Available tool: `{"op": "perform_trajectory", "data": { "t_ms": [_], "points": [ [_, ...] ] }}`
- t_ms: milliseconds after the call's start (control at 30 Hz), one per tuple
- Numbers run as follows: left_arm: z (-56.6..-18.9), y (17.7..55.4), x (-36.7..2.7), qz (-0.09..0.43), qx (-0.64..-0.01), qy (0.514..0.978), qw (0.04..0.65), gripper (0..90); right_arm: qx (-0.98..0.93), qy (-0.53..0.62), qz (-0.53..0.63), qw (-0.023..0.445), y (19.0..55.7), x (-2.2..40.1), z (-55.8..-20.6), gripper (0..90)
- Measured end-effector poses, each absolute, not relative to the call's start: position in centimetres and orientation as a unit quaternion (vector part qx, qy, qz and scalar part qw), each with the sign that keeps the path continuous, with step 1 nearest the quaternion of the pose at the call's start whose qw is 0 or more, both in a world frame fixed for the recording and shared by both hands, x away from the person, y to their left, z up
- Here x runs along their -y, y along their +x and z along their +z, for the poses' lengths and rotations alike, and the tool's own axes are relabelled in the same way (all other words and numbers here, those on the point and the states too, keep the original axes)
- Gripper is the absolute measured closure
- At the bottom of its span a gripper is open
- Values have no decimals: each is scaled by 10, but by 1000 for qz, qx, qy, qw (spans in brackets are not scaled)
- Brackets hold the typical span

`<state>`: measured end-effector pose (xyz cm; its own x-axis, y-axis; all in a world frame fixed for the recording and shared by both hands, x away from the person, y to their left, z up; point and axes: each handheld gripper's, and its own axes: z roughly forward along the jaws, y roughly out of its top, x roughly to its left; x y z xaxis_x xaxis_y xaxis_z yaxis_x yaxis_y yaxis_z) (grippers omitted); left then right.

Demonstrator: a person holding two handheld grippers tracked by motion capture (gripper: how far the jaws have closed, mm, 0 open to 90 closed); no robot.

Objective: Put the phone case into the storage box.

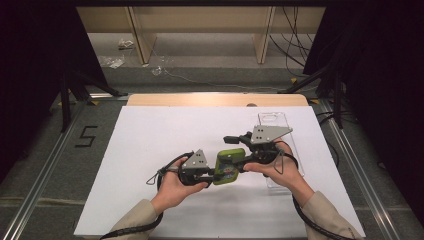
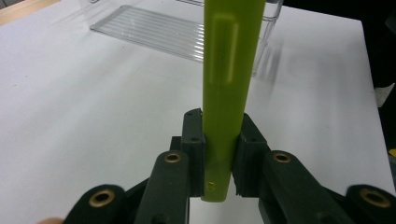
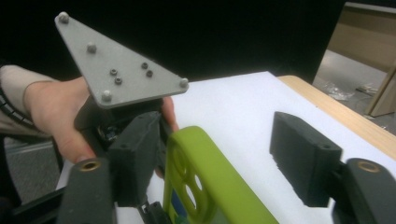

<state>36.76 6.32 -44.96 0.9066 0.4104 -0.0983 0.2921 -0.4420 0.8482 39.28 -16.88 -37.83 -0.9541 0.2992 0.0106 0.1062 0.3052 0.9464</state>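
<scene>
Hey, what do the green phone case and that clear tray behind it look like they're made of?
The green phone case looks like matte silicone or soft plastic: smooth, rounded edges, dull sheen, though its hardness cannot be told. The clear tray looks like hard, glossy transparent plastic: the table shows through it, and its ribbed surface catches light.

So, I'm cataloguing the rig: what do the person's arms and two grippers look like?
Both arms wear beige sleeves. The left gripper and right gripper are black, each topped by a grey three-cornered plate, with brass-coloured pivot pins and a trailing black cable.
</scene>
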Motion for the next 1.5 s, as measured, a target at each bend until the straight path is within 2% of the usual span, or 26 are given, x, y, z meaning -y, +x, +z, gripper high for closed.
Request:
{"op": "perform_trajectory", "data": {
  "t_ms": [633, 900, 1500],
  "points": [
    [-447, 371, -71, 94, -277, 826, 481, 770, -771, 174, 605, 98, 399, 176, -382, 254],
    [-445, 371, -74, 106, -300, 818, 478, 769, -769, 190, 600, 115, 401, 177, -384, 173],
    [-443, 372, -78, 128, -336, 804, 474, 769, -768, 213, 588, 138, 402, 174, -395, 131]
  ]
}}
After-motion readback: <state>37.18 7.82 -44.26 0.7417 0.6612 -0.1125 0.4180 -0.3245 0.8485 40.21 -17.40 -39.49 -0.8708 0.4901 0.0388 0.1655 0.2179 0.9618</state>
